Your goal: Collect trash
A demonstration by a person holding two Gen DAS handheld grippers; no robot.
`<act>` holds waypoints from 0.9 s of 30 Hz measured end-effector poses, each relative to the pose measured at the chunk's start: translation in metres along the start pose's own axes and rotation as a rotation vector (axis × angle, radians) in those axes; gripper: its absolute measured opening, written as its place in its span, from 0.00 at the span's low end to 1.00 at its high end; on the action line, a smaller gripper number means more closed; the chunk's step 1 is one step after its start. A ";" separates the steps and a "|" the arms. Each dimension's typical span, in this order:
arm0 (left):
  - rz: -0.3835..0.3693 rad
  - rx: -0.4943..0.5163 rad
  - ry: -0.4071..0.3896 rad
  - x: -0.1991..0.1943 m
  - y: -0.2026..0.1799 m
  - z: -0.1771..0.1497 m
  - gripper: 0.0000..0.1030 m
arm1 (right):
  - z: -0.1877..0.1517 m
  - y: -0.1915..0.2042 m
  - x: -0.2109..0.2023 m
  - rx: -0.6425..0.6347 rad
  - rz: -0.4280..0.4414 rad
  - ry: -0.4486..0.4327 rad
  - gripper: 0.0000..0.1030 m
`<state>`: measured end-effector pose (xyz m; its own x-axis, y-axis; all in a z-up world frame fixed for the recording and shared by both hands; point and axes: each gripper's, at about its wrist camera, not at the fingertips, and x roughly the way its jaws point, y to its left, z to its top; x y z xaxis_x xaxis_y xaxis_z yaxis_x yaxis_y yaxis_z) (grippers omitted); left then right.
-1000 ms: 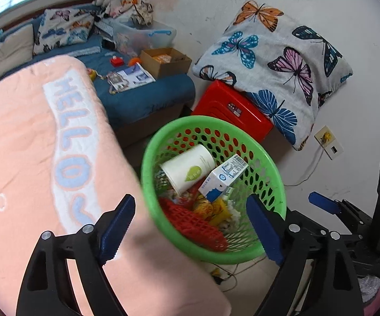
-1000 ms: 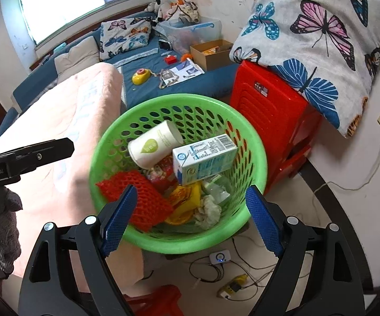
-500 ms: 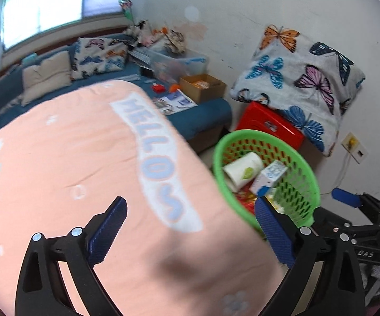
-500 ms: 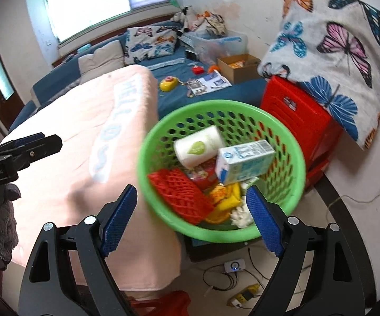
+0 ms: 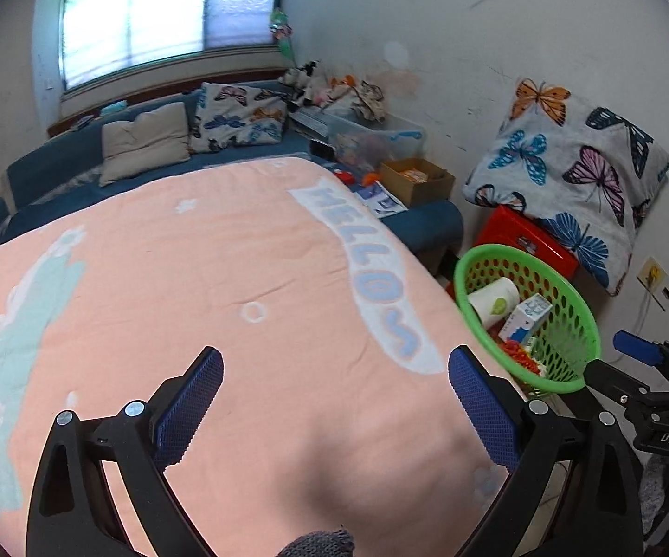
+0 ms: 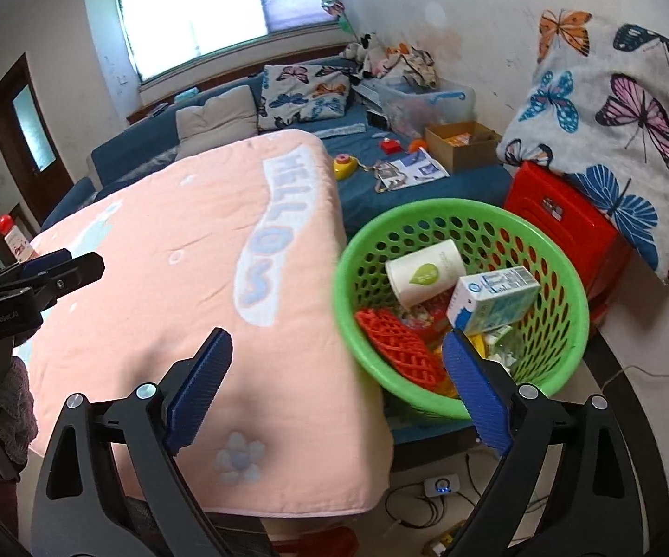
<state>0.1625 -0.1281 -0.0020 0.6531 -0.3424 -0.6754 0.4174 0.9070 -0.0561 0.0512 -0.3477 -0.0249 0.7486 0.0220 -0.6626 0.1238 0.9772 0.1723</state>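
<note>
A green perforated basket point(image 6: 571, 352) point(image 5: 580, 325) stands beside the peach "HELLO" blanket point(image 6: 186, 288) point(image 5: 195, 288). Inside it lie a white paper cup point(image 6: 425, 271) point(image 5: 494, 301), a milk carton point(image 6: 492, 299) point(image 5: 524, 318), a red mesh piece point(image 6: 397, 343) and yellow and white scraps. My left gripper point(image 5: 334, 390) hovers over the blanket, open, with nothing between its fingers. My right gripper point(image 6: 337, 376) hangs at the blanket's edge by the basket, its jaws opening and nothing between them. Each gripper shows at the edge of the other's view.
A red plastic stool point(image 6: 562, 218) holds a butterfly-print pillow point(image 6: 613, 88) against the wall behind the basket. A blue sofa point(image 6: 381, 162) carries cushions, a cardboard box point(image 6: 459, 144), a clear bin and papers. Cables and a small white device point(image 6: 441, 485) lie on the floor.
Both grippers have drawn back from the basket and swung left over the blanket. The basket now sits at the right in each view. The right jaws have widened.
</note>
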 end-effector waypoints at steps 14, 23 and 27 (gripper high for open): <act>0.097 -0.021 -0.082 -0.054 0.036 -0.038 0.92 | -0.015 0.045 -0.027 -0.079 0.003 -0.084 0.94; 0.142 -0.046 -0.113 -0.074 0.055 -0.057 0.92 | -0.022 0.063 -0.033 -0.095 0.036 -0.100 0.95; 0.152 -0.051 -0.121 -0.079 0.059 -0.063 0.92 | -0.025 0.066 -0.033 -0.099 0.041 -0.100 0.95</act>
<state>0.0955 -0.0322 0.0020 0.7787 -0.2252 -0.5856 0.2779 0.9606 0.0000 0.0184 -0.2785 -0.0105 0.8136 0.0456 -0.5796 0.0311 0.9921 0.1218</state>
